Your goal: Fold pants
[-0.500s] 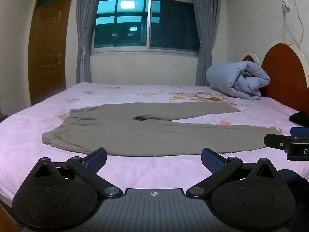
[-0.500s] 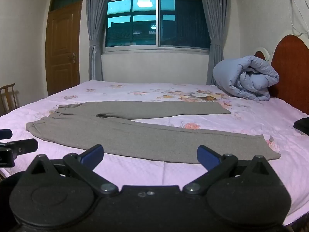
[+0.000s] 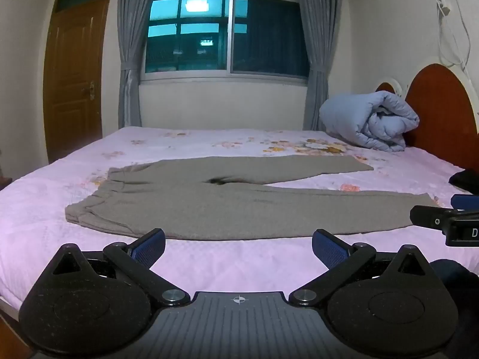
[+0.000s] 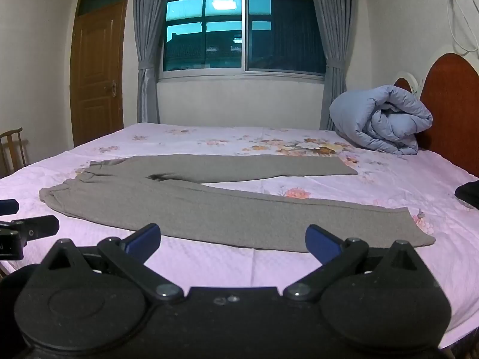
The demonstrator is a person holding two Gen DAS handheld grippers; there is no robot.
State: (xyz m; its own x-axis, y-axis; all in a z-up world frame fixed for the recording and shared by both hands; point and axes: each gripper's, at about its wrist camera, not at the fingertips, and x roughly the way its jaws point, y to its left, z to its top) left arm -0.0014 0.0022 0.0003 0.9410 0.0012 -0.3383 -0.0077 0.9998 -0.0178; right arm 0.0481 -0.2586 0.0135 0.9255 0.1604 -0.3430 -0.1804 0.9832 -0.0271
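Left wrist view, door: a brown wooden door (image 3: 74, 80) stands in the wall well left of the pants.
Curtains: grey curtains (image 3: 128, 59) hang beside the window (image 3: 227, 33), on the wall behind the pants.
Bed: the pink flowered bed sheet (image 3: 209, 266) lies under the pants and reaches past them on every side.
Pants: the grey pants (image 3: 227, 206) lie flat on the sheet, waistband at the left, the two legs parted in a narrow V toward the right.
Left gripper: the left gripper (image 3: 238, 248) is spread wide, its blue pads apart over bare sheet just in front of the pants' near edge; it grips nothing and does not appear to touch the cloth.
Quilt: a rolled blue quilt (image 3: 371, 119) sits behind and right of the pants, against the red-brown headboard (image 3: 440, 110).
Dark thing: something black (image 3: 465, 179) lies right of the pants at the frame edge; too cropped to name.
Right wrist view, chair: part of a wooden chair (image 4: 12, 149) shows left of the pants, off the bed.
Right gripper: the right gripper (image 4: 233, 240) is likewise splayed wide and holds nothing; its right pad sits low in front of the near leg toward the cuff, though contact cannot be judged from this angle.
Cuffs: both leg ends point right, the near one longest in view.
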